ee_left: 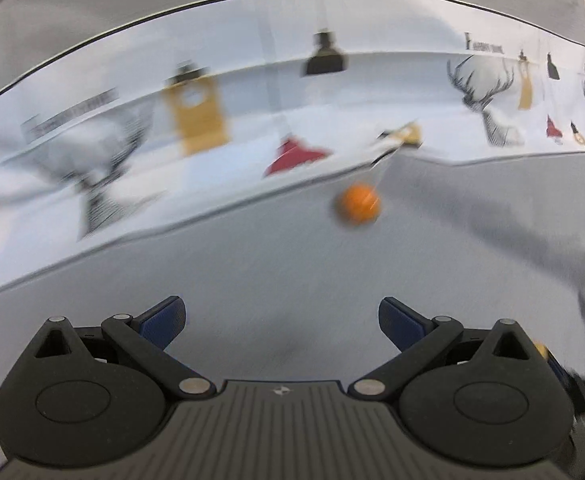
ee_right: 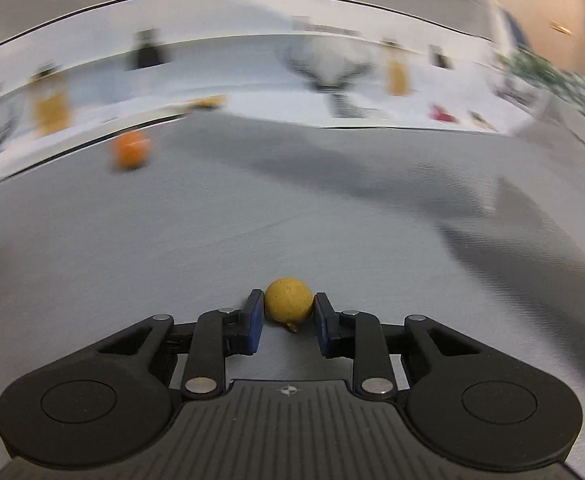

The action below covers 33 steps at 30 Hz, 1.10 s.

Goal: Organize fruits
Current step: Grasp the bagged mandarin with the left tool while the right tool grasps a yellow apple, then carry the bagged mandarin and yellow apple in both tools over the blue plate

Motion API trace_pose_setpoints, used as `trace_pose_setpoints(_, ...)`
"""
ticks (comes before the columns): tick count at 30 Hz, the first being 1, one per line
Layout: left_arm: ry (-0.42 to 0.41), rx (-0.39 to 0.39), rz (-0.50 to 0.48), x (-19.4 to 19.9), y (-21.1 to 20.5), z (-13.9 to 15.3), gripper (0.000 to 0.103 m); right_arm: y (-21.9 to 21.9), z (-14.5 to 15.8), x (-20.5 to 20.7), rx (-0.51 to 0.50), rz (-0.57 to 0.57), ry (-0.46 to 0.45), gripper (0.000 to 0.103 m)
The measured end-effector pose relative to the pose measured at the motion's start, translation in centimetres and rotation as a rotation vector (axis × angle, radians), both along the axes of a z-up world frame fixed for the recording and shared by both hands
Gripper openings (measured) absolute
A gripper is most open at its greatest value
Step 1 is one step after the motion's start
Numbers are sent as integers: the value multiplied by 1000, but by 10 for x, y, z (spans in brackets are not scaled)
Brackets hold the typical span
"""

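Note:
An orange fruit [ee_left: 359,204] lies on the grey cloth ahead of my left gripper [ee_left: 282,322], which is open and empty with its blue pads wide apart. In the right wrist view the same orange fruit [ee_right: 131,150] sits far to the left. My right gripper [ee_right: 288,314] is shut on a small yellow round fruit [ee_right: 288,299] with a short stem, held between the blue pads just above the cloth. Both views are blurred by motion.
A white printed cloth [ee_left: 252,120] with deer, bottle and hat pictures covers the far side of the grey surface [ee_left: 292,272]; it also shows in the right wrist view [ee_right: 252,80]. A green patterned thing [ee_right: 564,80] lies at the far right.

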<state>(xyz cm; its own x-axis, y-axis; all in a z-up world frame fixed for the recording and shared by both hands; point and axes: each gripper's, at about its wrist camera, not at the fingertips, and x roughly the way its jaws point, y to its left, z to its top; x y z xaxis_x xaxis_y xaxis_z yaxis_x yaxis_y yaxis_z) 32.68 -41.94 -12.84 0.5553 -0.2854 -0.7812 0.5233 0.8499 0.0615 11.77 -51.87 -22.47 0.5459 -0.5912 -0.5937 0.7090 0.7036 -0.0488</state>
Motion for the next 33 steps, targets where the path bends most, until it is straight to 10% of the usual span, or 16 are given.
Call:
trace_pose_setpoints(11, 72, 20, 36, 86, -113, -57, 100, -24, -9, -4, 0, -100, -29, 28)
trace_pose_setpoints(14, 118, 42, -22, 93, -124, -64, 42, -26, -9, -4, 4, -101, -35, 28)
trace_pose_setpoints(17, 108, 43, -23, 89, -117, -61, 41, -25, -8, -4, 0, -102, -38, 28)
trace_pose_setpoints(26, 15, 22, -66, -19, -11, 8, 41, -9, 3, -21, -22, -101, -59, 27)
trace_pose_setpoints(33, 23, -51, -13, -117, 115, 75, 41, 76, 75, -62, -30, 100, -87, 27)
